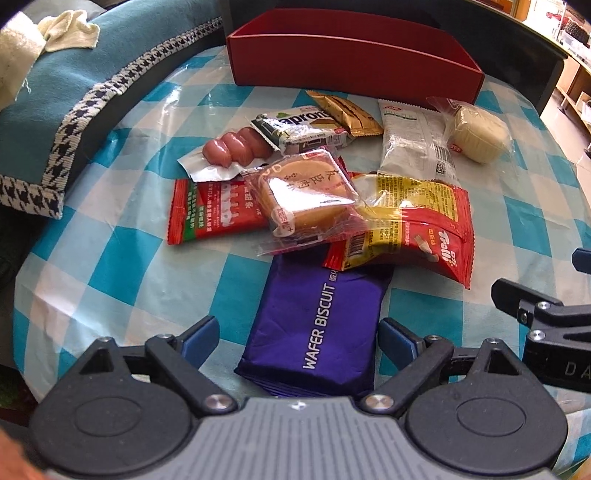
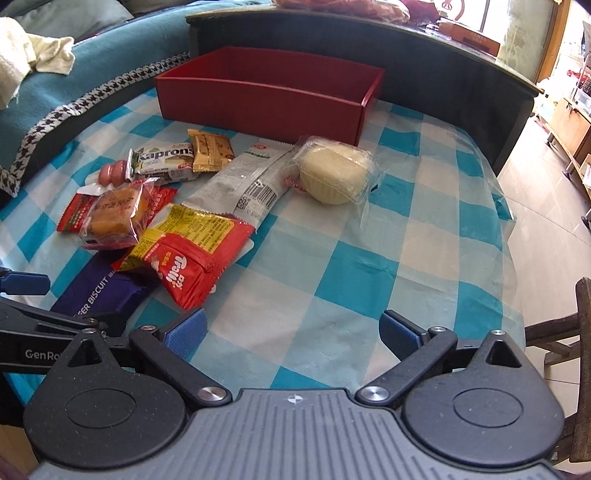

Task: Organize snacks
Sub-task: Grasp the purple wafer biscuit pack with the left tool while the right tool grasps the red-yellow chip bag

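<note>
A pile of wrapped snacks lies on the blue checked tablecloth [image 1: 122, 280]. A purple wafer biscuit pack [image 1: 317, 325] lies nearest, between the fingers of my open left gripper [image 1: 299, 336]. Behind it lie a red and yellow Trolli bag [image 1: 413, 225], a clear-wrapped cake [image 1: 306, 195], a red packet [image 1: 207, 214], sausages [image 1: 236, 147], a Kapron bar [image 1: 303, 129], a gold packet [image 1: 347, 110], a white packet [image 1: 413, 140] and a pale pastry [image 1: 476, 129]. An empty red box [image 1: 354, 70] stands at the back. My right gripper [image 2: 295, 332] is open and empty over bare cloth, right of the Trolli bag [image 2: 188, 258].
A teal cushion with houndstooth trim [image 1: 59, 122] and a cream cloth [image 1: 70, 29] lie at the left. A dark headboard-like panel [image 2: 424, 62] runs behind the box [image 2: 266, 96]. The table edge drops to a tiled floor [image 2: 546, 206] at the right, by a wooden chair [image 2: 580, 332].
</note>
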`<state>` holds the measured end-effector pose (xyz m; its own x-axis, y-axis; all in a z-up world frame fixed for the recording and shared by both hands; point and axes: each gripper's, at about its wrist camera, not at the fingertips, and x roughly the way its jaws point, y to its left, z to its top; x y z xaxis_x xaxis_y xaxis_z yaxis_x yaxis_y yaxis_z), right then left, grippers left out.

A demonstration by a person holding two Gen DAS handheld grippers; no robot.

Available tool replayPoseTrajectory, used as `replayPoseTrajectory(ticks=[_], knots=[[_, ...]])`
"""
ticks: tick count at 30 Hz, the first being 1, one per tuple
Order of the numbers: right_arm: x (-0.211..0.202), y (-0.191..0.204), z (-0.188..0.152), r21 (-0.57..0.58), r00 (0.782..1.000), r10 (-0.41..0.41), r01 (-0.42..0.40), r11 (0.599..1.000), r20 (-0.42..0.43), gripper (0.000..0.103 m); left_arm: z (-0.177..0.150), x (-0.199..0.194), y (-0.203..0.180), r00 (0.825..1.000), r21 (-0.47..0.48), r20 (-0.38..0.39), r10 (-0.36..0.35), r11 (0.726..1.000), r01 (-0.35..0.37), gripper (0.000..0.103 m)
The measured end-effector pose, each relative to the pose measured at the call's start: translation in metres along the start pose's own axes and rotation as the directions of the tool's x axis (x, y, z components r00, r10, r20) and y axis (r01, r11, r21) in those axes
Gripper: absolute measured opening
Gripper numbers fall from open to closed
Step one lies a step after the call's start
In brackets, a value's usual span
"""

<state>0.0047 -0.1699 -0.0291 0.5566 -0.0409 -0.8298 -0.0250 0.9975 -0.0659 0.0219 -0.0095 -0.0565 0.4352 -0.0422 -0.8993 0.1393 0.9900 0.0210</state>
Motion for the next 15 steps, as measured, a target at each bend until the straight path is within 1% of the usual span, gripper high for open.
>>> replayPoseTrajectory(ticks=[1, 6, 8, 9, 10, 12, 15], knots=[[0.004, 0.0, -0.001, -0.002, 1.0, 0.009, -0.009, 1.0, -0.017, 0.101, 0.0, 0.004, -0.001, 1.0, -0.002, -0.008, 0.003, 1.0, -0.003, 0.103], [0.019, 0.003, -0.006, -0.025, 0.996, 0.018, -0.021, 0.999, -0.091, 0.101, 0.0, 0.007, -0.001, 1.0, 0.007, 0.005, 0.003, 1.0, -0.003, 0.103], [0.026, -0.002, -0.009, 0.006, 0.991, 0.038, -0.038, 0.999, -0.129, 0.103, -0.002, 0.01, 0.005, 1.0, -0.018, 0.003, 0.001, 1.0, -0.001, 0.103], [0.026, -0.002, -0.009, -0.005, 0.991, 0.033, -0.034, 0.999, -0.127, 0.103, -0.002, 0.011, 0.008, 1.0, -0.029, -0.002, -0.009, 1.0, 0.009, 0.103], [0.026, -0.001, -0.009, -0.02, 0.991, 0.03, -0.033, 0.999, -0.129, 0.103, -0.001, 0.01, 0.008, 1.0, -0.017, -0.003, -0.009, 1.0, 0.009, 0.103], [0.026, -0.002, -0.01, -0.011, 0.991, 0.036, -0.038, 0.999, -0.129, 0.103, 0.0, 0.011, 0.007, 1.0, 0.009, -0.003, -0.013, 1.0, 0.013, 0.103], [0.025, -0.001, -0.015, -0.001, 0.995, 0.029, -0.03, 1.0, -0.093, 0.103, 0.002, 0.013, 0.007, 1.0, 0.027, -0.009, -0.017, 0.999, 0.017, 0.103]])
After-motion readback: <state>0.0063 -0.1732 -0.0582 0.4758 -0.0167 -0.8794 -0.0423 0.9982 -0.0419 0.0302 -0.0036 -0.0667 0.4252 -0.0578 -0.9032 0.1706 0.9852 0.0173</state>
